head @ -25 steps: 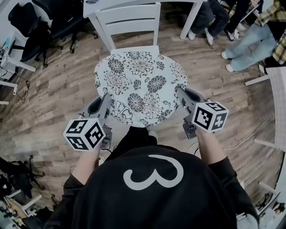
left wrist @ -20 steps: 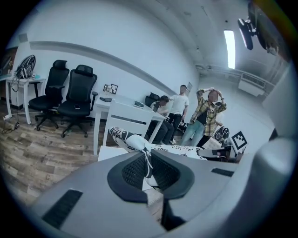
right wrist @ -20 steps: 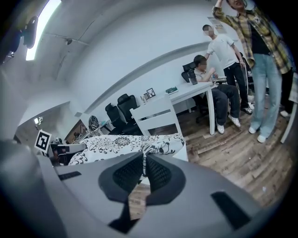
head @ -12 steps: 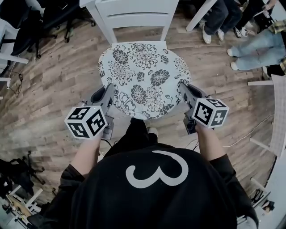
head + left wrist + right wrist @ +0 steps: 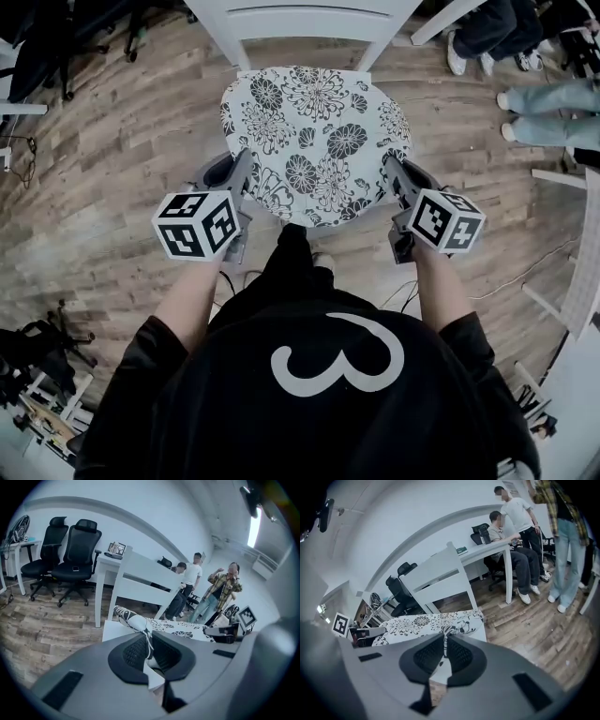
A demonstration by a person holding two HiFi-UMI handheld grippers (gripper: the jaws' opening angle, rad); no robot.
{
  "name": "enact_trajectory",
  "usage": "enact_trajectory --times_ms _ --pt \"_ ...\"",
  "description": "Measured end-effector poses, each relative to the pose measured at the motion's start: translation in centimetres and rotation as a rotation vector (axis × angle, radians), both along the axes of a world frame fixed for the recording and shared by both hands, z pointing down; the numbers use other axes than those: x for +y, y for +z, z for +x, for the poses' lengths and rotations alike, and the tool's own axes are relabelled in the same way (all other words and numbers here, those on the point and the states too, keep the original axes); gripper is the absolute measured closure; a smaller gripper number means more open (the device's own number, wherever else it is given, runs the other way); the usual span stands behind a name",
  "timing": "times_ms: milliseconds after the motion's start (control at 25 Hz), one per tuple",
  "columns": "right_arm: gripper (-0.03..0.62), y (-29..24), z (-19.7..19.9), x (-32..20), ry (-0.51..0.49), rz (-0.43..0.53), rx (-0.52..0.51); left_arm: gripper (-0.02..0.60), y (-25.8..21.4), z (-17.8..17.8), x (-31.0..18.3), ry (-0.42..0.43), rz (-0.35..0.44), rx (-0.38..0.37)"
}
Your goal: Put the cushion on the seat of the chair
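Note:
A round cushion [image 5: 314, 141] with a black-and-white flower print hangs flat between my two grippers, over the seat of a white wooden chair [image 5: 302, 21]. My left gripper [image 5: 246, 176] is shut on the cushion's near left edge, and my right gripper [image 5: 387, 171] is shut on its near right edge. In the left gripper view the gripper [image 5: 149, 644] pinches a fold of the cushion [image 5: 136, 619], with the white seat [image 5: 111, 631] just below. The right gripper view shows that gripper [image 5: 444, 649] clamped on the cushion [image 5: 424, 623] in front of the chair back [image 5: 436, 578]. Whether the cushion touches the seat I cannot tell.
The floor [image 5: 112, 159] is wooden. Black office chairs [image 5: 75, 545] stand to the left by a white desk [image 5: 110, 562]. Several people [image 5: 520, 536] sit or stand at the right beside a white table [image 5: 487, 550]. Another white table edge [image 5: 583, 253] is at the right.
Both grippers have carried the cushion forward and down toward the chair. The cushion now covers the seat, where before it hung in front of it.

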State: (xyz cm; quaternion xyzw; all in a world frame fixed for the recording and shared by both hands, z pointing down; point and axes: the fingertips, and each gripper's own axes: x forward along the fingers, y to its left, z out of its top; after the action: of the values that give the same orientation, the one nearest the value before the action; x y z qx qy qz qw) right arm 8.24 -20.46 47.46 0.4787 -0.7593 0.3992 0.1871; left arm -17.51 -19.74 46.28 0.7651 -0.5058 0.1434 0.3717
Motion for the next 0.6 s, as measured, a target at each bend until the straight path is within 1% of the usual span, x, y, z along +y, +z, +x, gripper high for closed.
enact_trajectory --times_ms 200,360,600 --pt "0.577 3.7 0.4 -1.7 0.003 -0.030 0.032 0.558 3.8 0.1 -1.9 0.007 0.004 -0.023" --pt "0.577 6.8 -0.3 -2.7 0.029 -0.063 0.043 0.558 6.7 -0.5 -3.3 0.028 -0.003 -0.035" --pt "0.577 11.2 0.2 -2.9 0.047 -0.119 0.079 0.558 10.8 -0.6 -3.8 0.033 -0.055 -0.036"
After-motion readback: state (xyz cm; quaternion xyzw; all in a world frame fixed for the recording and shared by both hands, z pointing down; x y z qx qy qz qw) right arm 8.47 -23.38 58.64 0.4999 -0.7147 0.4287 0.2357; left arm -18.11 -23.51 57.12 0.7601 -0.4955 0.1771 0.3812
